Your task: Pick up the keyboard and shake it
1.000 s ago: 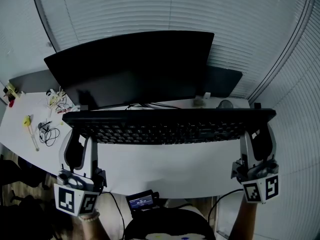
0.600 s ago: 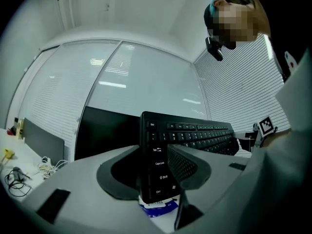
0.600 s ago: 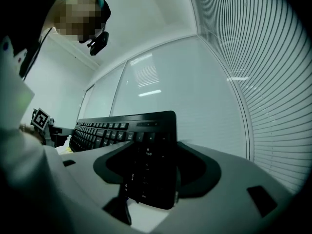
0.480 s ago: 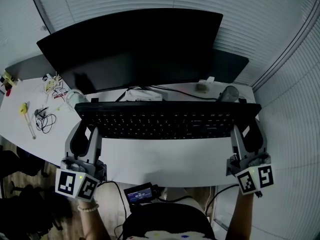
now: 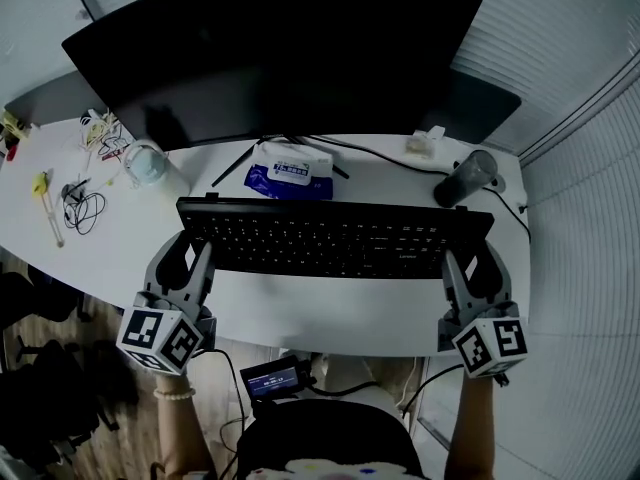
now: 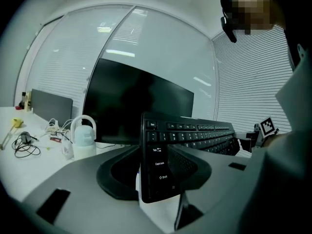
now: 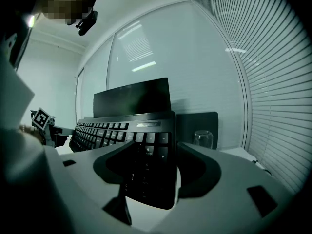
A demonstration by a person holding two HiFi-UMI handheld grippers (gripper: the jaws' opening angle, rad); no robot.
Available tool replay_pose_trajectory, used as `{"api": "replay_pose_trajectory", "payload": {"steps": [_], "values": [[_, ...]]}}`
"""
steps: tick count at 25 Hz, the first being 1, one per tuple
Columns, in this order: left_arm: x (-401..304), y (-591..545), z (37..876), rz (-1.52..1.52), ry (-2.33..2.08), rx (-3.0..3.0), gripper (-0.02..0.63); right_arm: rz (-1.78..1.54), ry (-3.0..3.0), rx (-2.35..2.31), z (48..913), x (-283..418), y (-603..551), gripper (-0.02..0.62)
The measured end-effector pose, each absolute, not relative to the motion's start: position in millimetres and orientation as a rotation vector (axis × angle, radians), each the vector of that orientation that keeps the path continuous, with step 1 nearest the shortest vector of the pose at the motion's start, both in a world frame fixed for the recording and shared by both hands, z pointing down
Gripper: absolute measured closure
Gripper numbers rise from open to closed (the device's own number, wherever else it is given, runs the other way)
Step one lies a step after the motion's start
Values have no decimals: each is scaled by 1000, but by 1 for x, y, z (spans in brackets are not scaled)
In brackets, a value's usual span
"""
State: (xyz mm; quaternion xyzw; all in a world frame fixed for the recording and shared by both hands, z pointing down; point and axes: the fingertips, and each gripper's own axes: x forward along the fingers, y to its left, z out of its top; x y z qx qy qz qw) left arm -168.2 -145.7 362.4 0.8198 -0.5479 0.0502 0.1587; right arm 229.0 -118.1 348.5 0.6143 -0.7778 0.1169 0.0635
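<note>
Desk (image 5: 300, 313): keyboard (image 5: 330, 238) lower than before

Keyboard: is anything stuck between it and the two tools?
No, nothing visible is. The left tool grips the left end of the keyboard, and the right tool grips its right end, with the jaws straight on it. The wipes pack and cup sit behind it, out of the way.

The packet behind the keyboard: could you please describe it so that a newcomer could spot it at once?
Find the big black monitor at the back of the white desk. In front of its middle, between it and the keyboard, lies a flat packet. It alone is blue and white; the dark cup to its right is plain.
</note>
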Motion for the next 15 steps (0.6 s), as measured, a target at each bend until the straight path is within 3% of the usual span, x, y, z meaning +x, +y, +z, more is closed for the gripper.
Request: {"api": "replay_pose_trajectory", "payload": {"steps": [15], "values": [[-181,-136,467,364,-1446,2129,428,718,-2158,1730,455,216,-110,310]]}}
